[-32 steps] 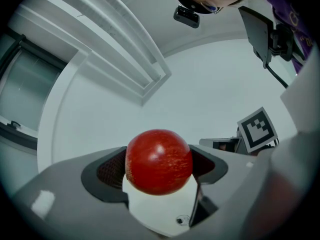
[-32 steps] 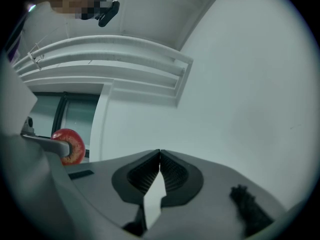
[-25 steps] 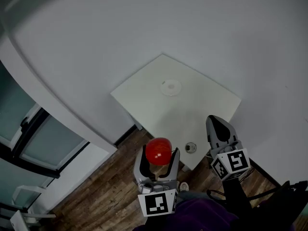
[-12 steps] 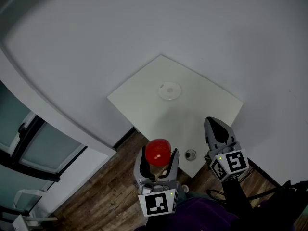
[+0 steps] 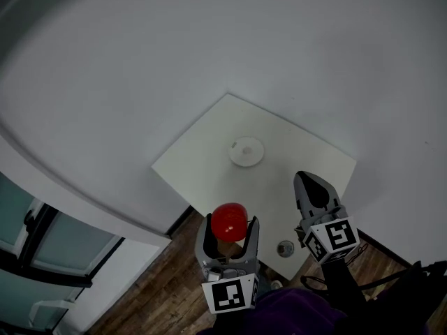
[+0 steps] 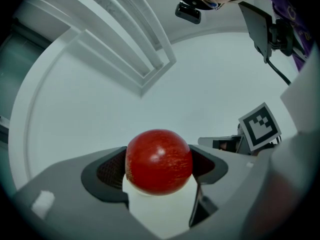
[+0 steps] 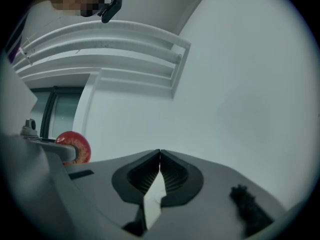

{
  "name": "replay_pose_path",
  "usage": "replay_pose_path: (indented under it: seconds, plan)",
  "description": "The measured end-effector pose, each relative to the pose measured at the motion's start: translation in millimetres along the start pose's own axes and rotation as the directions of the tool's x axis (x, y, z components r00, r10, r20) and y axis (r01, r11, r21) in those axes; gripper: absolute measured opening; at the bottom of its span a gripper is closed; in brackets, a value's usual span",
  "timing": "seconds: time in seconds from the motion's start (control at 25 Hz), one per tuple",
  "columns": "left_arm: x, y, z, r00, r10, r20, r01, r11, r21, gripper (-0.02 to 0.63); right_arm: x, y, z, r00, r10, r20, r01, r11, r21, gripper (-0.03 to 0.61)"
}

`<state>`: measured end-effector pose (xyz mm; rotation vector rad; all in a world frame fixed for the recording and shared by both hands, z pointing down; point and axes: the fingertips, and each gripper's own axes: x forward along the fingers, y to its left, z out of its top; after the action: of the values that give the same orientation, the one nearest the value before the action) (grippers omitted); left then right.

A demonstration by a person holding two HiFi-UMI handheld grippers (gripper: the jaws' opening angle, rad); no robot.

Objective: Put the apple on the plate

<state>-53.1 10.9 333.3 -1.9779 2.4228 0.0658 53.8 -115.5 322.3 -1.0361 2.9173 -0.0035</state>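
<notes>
A red apple [image 5: 229, 221] sits between the jaws of my left gripper [image 5: 230, 226], held over the near edge of a small white square table [image 5: 202, 152]. The same apple [image 6: 158, 161] fills the middle of the left gripper view, pinched from both sides. A small white plate [image 5: 246, 151] lies near the middle of the table, well beyond the apple. My right gripper [image 5: 312, 184] hovers over the table's near right part, its jaws pressed together on nothing. From the right gripper view [image 7: 159, 156] the apple [image 7: 74, 147] shows at far left.
A small round metal fitting [image 5: 285, 248] shows below the table's near edge, above the wooden floor [image 5: 150, 295]. White walls surround the table, and a glazed door [image 5: 42, 250] stands at left. A person's purple sleeve [image 5: 300, 316] is at the bottom.
The head view has shifted so the table and plate appear lower and nearer. The left gripper still holds the apple and the right gripper stays shut, each having moved only slightly.
</notes>
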Motion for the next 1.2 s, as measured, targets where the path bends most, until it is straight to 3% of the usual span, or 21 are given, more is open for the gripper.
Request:
replay_pose_path:
  seconds: [0.52,1.2]
  plan:
    - [81.0,40.0,-21.1,0.996,-0.081,-0.027,0.079,0.996,-0.050,0.382,56.8,-16.3,-19.0,0.994,-0.089,-0.065,0.089,0.996,-0.017,0.011]
    - [144.7,43.7,-68.5,0.977,-0.180,-0.116,0.170,0.981,-0.090,0.382,85.2,-41.2,-43.8,0.977,-0.174,-0.127,0.170,0.985,-0.037,0.011]
